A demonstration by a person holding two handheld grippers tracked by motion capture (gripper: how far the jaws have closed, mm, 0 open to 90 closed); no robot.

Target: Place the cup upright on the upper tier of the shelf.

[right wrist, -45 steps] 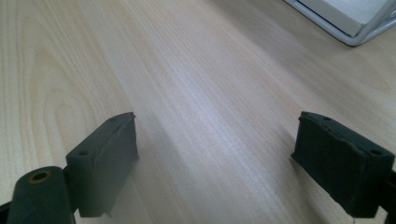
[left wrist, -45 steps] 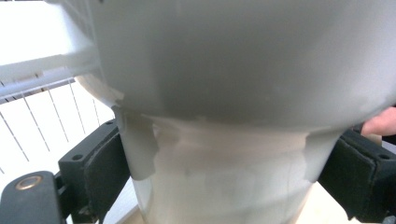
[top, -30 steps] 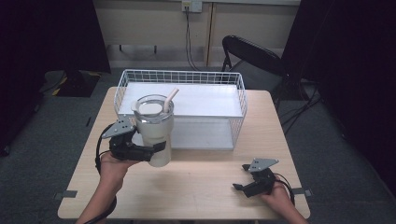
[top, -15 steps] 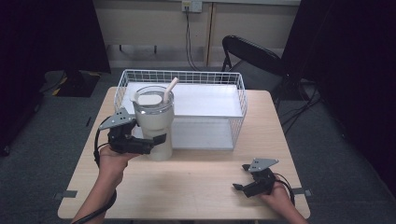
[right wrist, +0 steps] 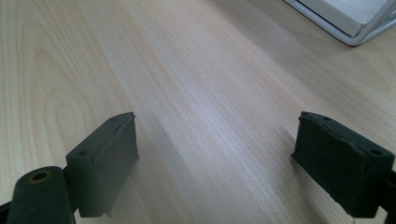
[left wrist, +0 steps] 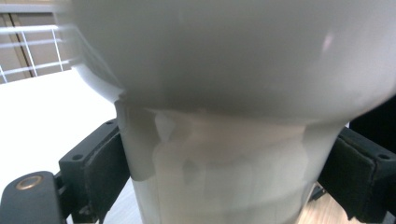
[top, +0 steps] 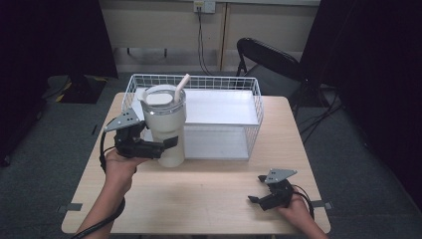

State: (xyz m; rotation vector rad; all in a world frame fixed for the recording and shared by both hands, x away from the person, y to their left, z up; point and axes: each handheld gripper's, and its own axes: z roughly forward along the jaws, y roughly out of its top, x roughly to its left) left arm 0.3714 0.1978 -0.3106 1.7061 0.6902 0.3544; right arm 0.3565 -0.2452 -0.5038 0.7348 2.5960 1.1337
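- At the table's left side, just in front of the wire basket (top: 251, 107), the white tumbler (top: 164, 124) is held upright in the left gripper (top: 166, 144), its base apparently at or just above the tabletop; cannot tell which.
- Jaws are closed on the narrow lower body, one pad on each side, below the wider upper section (left wrist: 224, 51).
- Judgement: rigid, smooth wall, likely slippery; tall and top-heavy with lid (top: 160, 97) and straw (top: 182, 85). Grip under the flare seems sound; keep upright.
- Tumbler contents hidden by the lid.
- Basket holds a flat white liner (top: 219, 108); nothing else seen inside.
- Right gripper (top: 260, 197) rests on the table (top: 199, 204), jaws wide, holding nothing.
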